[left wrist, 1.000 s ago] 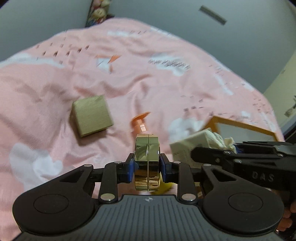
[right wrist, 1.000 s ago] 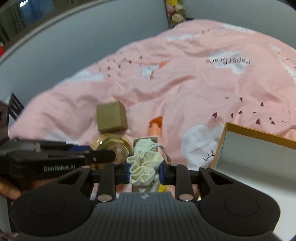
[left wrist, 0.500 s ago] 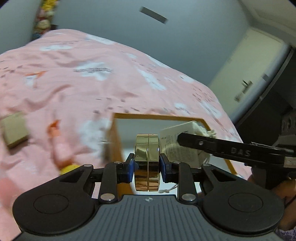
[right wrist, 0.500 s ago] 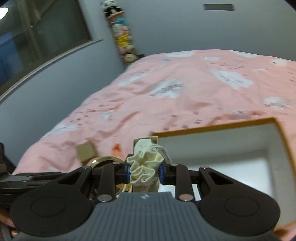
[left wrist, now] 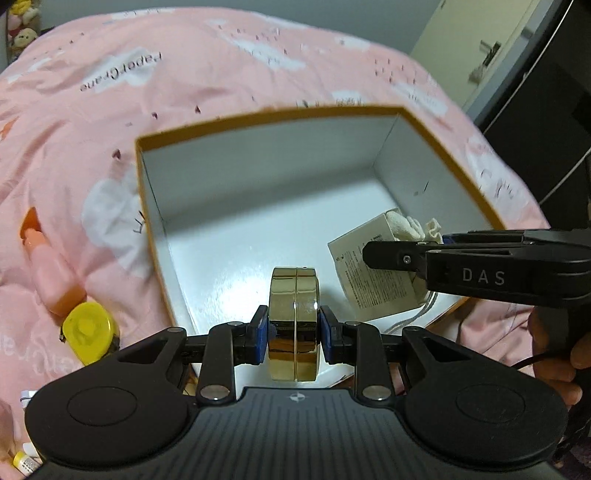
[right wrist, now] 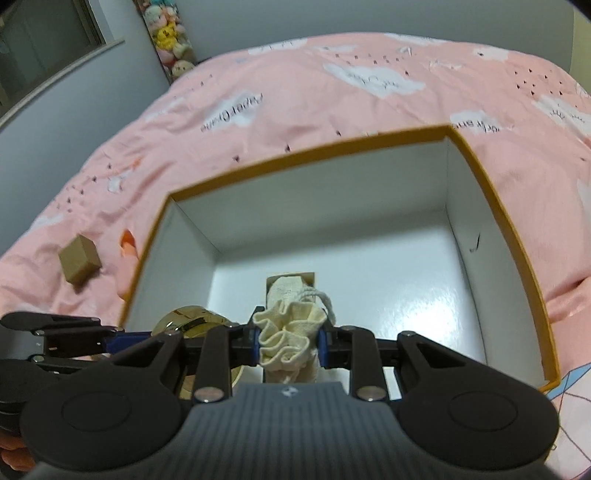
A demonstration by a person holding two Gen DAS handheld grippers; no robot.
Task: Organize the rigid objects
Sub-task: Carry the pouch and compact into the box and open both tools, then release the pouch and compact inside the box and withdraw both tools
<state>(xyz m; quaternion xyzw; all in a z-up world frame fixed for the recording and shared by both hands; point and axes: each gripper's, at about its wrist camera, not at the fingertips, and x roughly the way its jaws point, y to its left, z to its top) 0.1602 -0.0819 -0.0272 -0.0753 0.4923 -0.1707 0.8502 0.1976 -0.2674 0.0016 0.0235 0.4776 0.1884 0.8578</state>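
Observation:
My left gripper [left wrist: 293, 334] is shut on a round gold case [left wrist: 293, 317], held on edge above the near-left part of an open box [left wrist: 266, 114] with an orange rim and white inside. My right gripper [right wrist: 290, 341] is shut on a cream drawstring pouch [right wrist: 288, 332] wrapped around a small white carton [left wrist: 373, 269], also over the box [right wrist: 306, 151] near its front. In the left wrist view the right gripper reaches in from the right with the carton. In the right wrist view the gold case [right wrist: 188, 319] and the left gripper show at the lower left.
On the pink bedspread [left wrist: 184, 66] left of the box lie a peach bottle with an orange cap [left wrist: 48, 273] and a yellow round object [left wrist: 88, 332]. A brown cardboard cube [right wrist: 79, 264] sits farther left. Plush toys [right wrist: 170, 33] stand against the far wall. A door [left wrist: 491, 51] is at the right.
Both grippers swung to the right with their loads, from above the bedspread near the cube and bottle to over the open box, which now fills both views. Neither grip changed.

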